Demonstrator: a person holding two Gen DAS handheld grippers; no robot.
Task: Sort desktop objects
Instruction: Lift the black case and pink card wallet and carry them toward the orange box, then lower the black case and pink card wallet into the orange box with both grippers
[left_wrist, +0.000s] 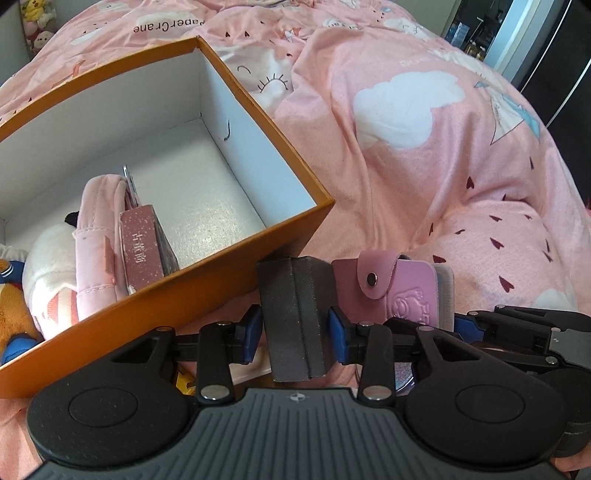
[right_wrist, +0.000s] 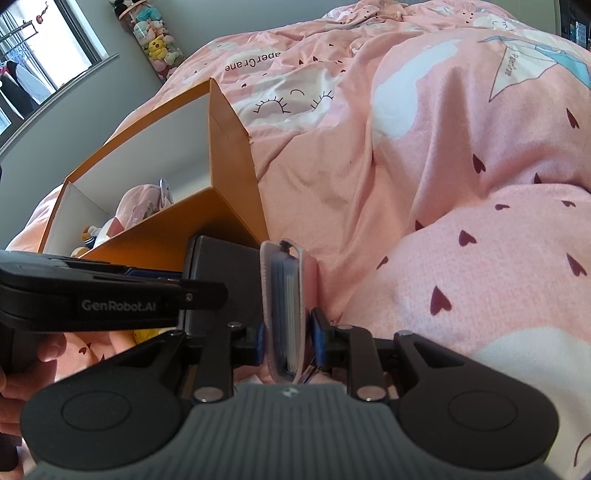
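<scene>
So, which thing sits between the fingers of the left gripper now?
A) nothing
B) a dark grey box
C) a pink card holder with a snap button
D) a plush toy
B: in the left wrist view the left gripper has its blue pads against both sides of the dark grey box, just outside the orange box.

Orange box (left_wrist: 258, 236) wall blocks leftward; pink bedspread (left_wrist: 424, 177) rightward lies open.

From my end the stuffed toys (left_wrist: 44, 273) in the orange box (left_wrist: 236, 258) get chopped off by the left edge, the gray case (left_wrist: 295, 314) hides its bottom behind my left gripper (left_wrist: 295, 334), and the shelf toys (right_wrist: 157, 40) are too tiny to identify.
</scene>
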